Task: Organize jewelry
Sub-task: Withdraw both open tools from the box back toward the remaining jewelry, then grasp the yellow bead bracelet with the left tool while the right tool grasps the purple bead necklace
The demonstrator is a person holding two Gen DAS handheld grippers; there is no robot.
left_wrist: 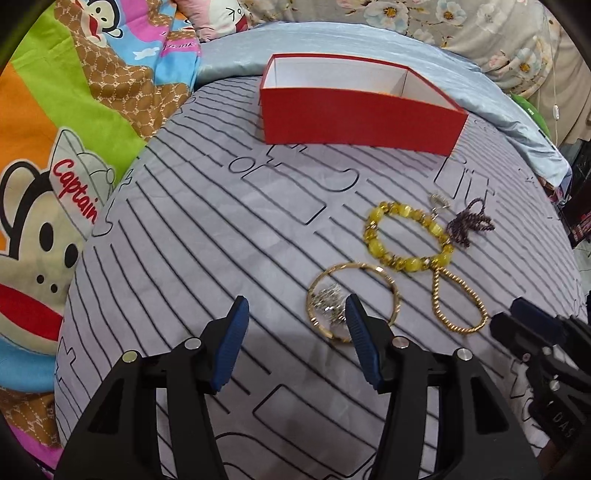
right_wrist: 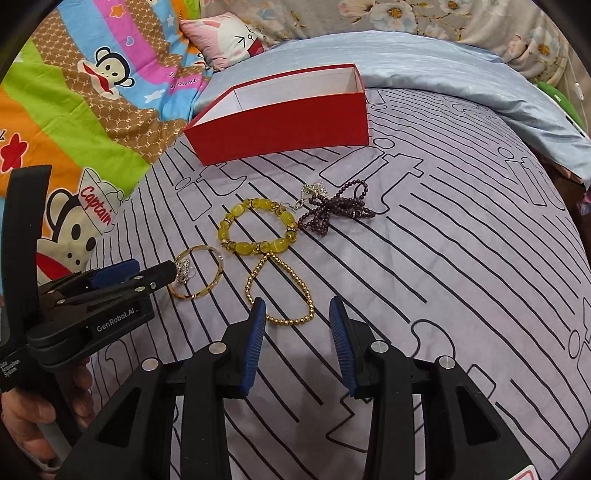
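Observation:
An open red box (left_wrist: 354, 118) (right_wrist: 284, 122) with a white inside stands at the far side of the striped lilac cloth. In front of it lie a yellow bead bracelet (left_wrist: 406, 236) (right_wrist: 258, 230), a gold bangle (left_wrist: 352, 301) (right_wrist: 199, 273) with a silver ring piece (left_wrist: 327, 306) (right_wrist: 183, 271) inside it, a gold bead chain (left_wrist: 458, 299) (right_wrist: 280, 291), a dark purple bead strand (left_wrist: 469, 225) (right_wrist: 340, 210) and a small silver charm (left_wrist: 437, 203) (right_wrist: 312, 192). My left gripper (left_wrist: 295, 306) (right_wrist: 147, 271) is open beside the bangle. My right gripper (right_wrist: 297, 308) (left_wrist: 517, 314) is open just before the gold chain.
The striped cloth (left_wrist: 207, 236) covers a rounded cushion. A cartoon monkey blanket (left_wrist: 55, 166) lies to the left. A pale blue sheet (left_wrist: 509, 110) and floral bedding (right_wrist: 461, 22) lie behind the box.

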